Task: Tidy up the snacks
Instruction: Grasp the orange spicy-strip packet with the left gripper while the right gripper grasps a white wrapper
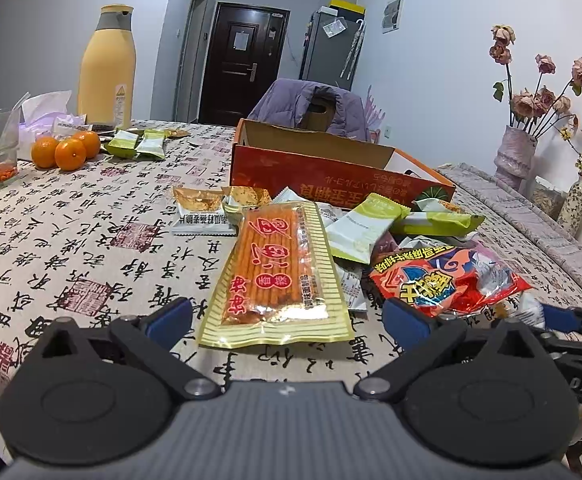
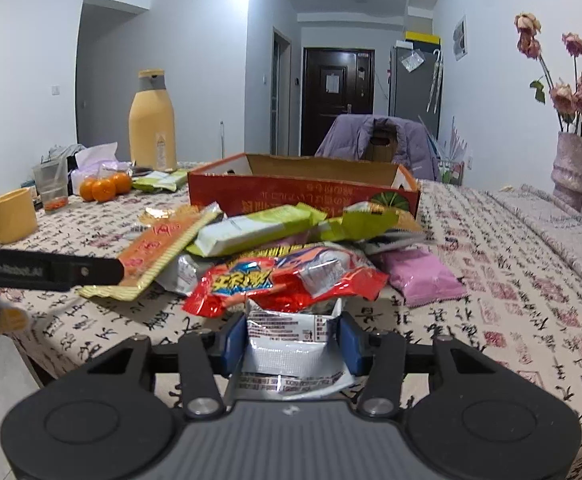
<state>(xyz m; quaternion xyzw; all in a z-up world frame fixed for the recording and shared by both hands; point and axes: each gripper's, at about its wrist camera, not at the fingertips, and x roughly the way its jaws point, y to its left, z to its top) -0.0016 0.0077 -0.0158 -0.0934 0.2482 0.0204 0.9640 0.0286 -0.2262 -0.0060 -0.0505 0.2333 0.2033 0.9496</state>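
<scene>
Two claws work at one heap of snack packets on the desk, and only the right claw [image 2: 293,342] has anything: its blue pads are clamped on the near end of a silver foil packet [image 2: 287,346], whose long axis runs straight ahead of the claw, its far end tucked under a red crinkly bag [image 2: 287,282]. Directly beyond that, farther along the same line, stands the open orange cardboard box [image 2: 303,196], its near wall facing the claw and well apart from it, so the carry looks like a lift clear of the red bag, then forward over the heap. The left claw [image 1: 287,320] stands wide apart and empty; an orange stick-snack packet [image 1: 277,270] lies between its fingers and ahead, long axis pointing away.
</scene>
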